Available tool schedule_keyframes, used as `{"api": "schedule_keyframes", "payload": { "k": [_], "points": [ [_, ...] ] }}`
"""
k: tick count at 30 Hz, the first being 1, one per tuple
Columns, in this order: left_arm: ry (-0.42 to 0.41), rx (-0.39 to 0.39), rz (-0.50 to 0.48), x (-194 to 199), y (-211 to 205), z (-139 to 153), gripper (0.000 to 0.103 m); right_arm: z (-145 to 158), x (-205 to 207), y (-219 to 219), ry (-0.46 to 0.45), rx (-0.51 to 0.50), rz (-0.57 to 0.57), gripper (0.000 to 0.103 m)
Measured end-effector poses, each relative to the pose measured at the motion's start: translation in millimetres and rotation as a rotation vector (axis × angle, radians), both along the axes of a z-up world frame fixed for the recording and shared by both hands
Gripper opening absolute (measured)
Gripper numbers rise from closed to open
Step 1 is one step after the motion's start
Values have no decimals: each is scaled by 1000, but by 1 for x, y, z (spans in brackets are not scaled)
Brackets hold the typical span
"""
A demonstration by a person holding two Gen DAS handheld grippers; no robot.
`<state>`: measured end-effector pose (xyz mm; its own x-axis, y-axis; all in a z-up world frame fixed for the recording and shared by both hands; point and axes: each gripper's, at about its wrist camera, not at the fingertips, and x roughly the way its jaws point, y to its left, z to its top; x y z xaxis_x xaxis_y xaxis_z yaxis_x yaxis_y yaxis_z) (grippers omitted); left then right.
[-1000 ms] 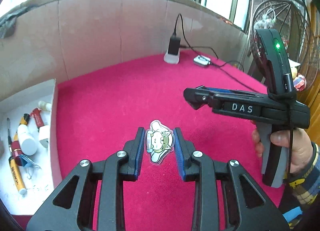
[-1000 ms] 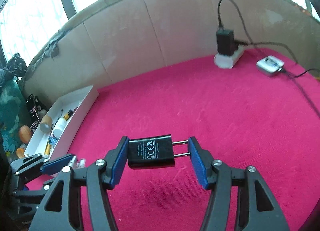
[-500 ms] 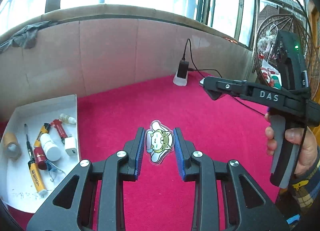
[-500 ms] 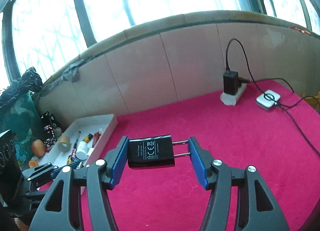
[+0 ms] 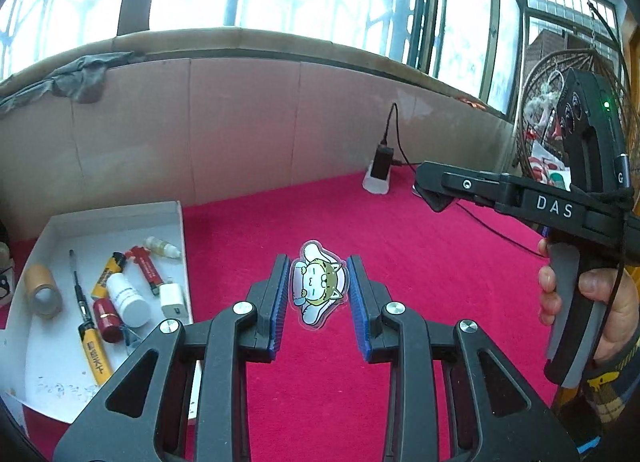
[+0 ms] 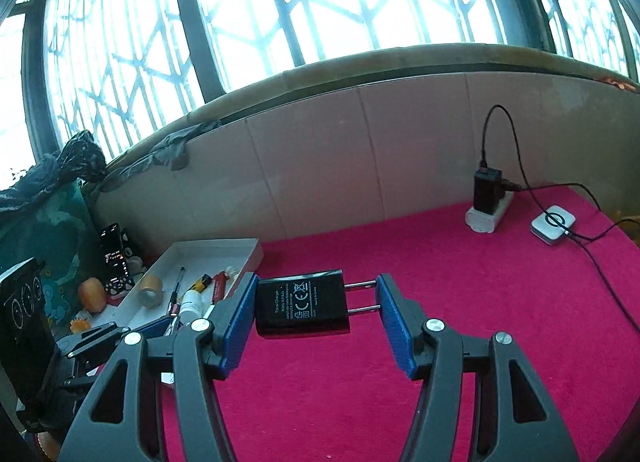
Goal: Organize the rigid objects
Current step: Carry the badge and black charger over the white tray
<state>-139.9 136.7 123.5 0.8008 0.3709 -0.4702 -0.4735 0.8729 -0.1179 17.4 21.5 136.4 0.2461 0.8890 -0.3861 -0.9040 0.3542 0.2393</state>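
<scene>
Left gripper [image 5: 318,294]: blue pads pinch a flat cartoon cat sticker [image 5: 318,288] by its two edges, holding it above the red cloth.
Right gripper [image 6: 316,308]: fingers clamp a black plug adapter [image 6: 301,308] end to end; left pad on the body's base, right pad against the tips of the two metal prongs. Adapter held clear of the cloth.
White tray [image 5: 116,211]: shallow open box at the left edge of the table, near the cardboard wall.
Tray contents, far end: small pale dropper bottle [image 5: 162,247]; red lighter [image 5: 147,269].
Tray contents, middle: white bottle [image 5: 127,297] lying on its side; yellow-and-black tube [image 5: 107,271] partly under it; white cube charger [image 5: 173,299] against the right wall; dark red cylinder [image 5: 106,319].
Tray contents, left side: brown tape roll [image 5: 42,290]; thin dark pen-like tool [image 5: 78,285] running lengthwise.
Tray contents, near end: yellow lighter [image 5: 95,354].
Table [image 5: 400,262]: covered in red cloth, backed by a cardboard wall [image 5: 240,122].
Far right of table: white power strip [image 6: 489,216] with a black charger plugged in upright; small white-and-grey device [image 6: 554,225] just right of it, cable attached.
Hand [image 5: 604,310]: wrapped around the right gripper's grey handle, at the right edge of the left wrist view.
Beside the tray, off the table to the left: orange round object [image 6: 92,294]; further clutter too small to tell.
</scene>
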Motion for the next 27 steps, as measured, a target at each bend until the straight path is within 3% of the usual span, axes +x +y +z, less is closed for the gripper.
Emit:
{"api": "schedule_keyframes", "payload": {
  "k": [27],
  "points": [
    [-79,-57,253,-78,65,2,28,25,-70,75,-106,-41,177,59]
  ]
}}
